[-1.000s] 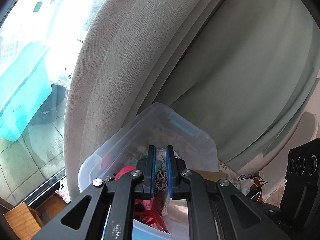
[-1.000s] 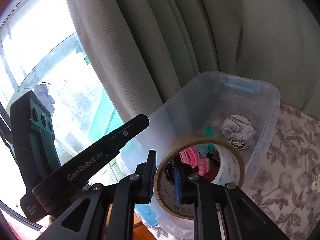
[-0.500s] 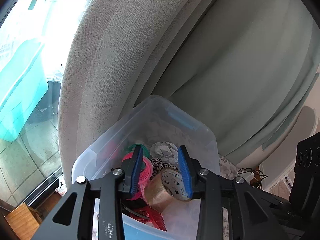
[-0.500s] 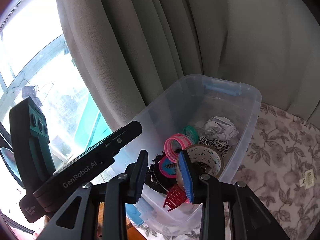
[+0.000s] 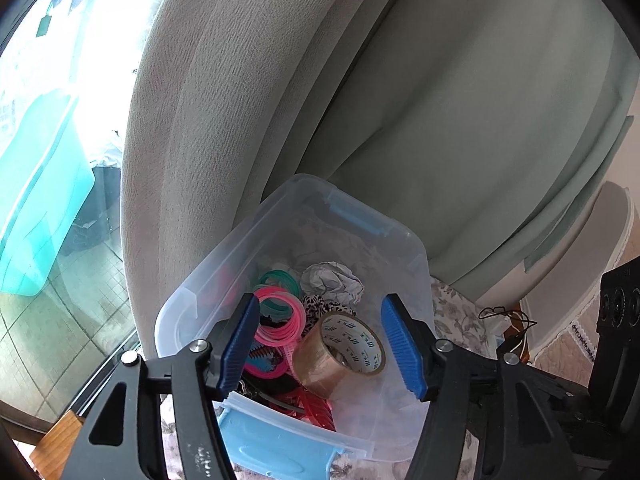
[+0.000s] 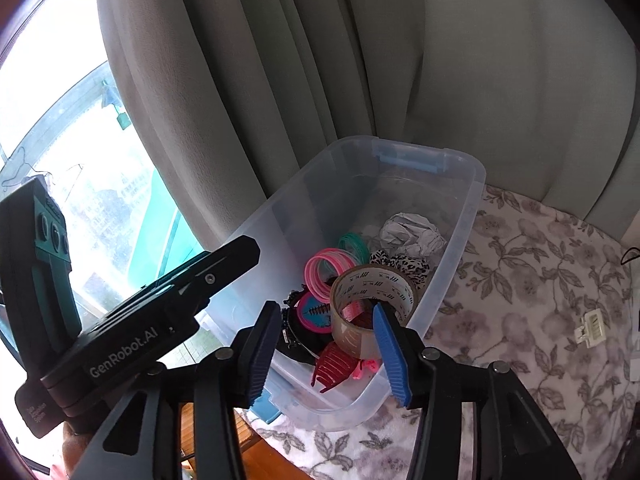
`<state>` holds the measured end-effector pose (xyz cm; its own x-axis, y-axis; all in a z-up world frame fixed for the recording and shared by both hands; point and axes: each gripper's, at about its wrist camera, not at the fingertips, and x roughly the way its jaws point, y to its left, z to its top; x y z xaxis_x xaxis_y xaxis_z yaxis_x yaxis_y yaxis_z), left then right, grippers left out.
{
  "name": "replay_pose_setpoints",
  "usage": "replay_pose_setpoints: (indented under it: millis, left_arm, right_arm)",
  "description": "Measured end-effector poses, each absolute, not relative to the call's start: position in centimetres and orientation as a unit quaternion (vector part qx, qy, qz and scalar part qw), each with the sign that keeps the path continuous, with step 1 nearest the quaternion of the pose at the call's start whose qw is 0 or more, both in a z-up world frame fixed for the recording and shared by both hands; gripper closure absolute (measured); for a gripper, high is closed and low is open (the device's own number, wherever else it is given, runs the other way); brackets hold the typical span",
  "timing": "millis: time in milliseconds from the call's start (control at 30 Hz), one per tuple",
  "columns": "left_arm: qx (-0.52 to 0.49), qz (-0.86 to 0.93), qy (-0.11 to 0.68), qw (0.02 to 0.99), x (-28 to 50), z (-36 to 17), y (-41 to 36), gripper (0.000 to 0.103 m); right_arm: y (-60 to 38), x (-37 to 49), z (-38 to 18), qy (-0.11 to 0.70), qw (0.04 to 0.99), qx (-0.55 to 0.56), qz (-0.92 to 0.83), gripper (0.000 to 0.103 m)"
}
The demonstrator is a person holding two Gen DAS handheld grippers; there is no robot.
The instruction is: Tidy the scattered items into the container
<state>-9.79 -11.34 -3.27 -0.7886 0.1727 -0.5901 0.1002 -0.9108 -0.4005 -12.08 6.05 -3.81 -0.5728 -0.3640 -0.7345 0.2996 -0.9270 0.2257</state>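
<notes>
A clear plastic bin (image 5: 416, 248) (image 6: 460, 248) stands on the flowered tablecloth, holding a brown tape roll (image 5: 338, 354) (image 6: 374, 294), pink rings (image 5: 280, 318) (image 6: 326, 274), a crumpled paper ball (image 5: 332, 280) (image 6: 412, 234), a leopard scrunchie (image 6: 404, 264) and a red hair claw (image 6: 334, 364). My left gripper (image 5: 320, 342) hovers over the bin's near end, its jaws opening, nothing pressed between them. My right gripper (image 6: 326, 354) hangs above the bin's near corner, jaws opening too; the tape lies loose below them.
Grey-green curtains (image 6: 320, 60) hang close behind the bin. A small white clip (image 6: 592, 326) lies on the tablecloth (image 6: 532, 280) to the right. A window with a teal tub (image 5: 36, 200) outside is at left. The left gripper's black body (image 6: 132, 320) crosses the right wrist view.
Both grippers have opened. The tape roll left the right gripper's jaws and now lies in the bin; the leopard scrunchie left the left gripper.
</notes>
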Motion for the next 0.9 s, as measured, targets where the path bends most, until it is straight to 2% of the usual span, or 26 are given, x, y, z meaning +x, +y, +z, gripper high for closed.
replay_pose_setpoints:
  millis: [100,200,467,900]
  left_arm:
    - [-0.340,0.920,-0.195,0.017,-9.5,-3.1,-11.1,0.036]
    - [-0.353,0.921,-0.164,-0.003,-8.4,-2.7,-11.2,0.027]
    - [-0.377,0.914,-0.148,0.007,-7.6,-1.9,-12.3,0.021]
    - [-0.429,0.892,-0.139,-0.010,-7.7,-2.6,-12.5,0.019]
  right_arm:
    - [6.2,-11.8,-3.7,-0.031,0.178,0.429,-0.885,0.047]
    - [6.3,-11.7,-4.0,-0.026,0.172,0.435,-0.883,0.046]
    - [6.2,-11.1,-3.8,-0.012,0.166,0.441,-0.882,0.044]
    - [5.8,-11.0,-4.5,0.006,0.159,0.457,-0.875,0.042]
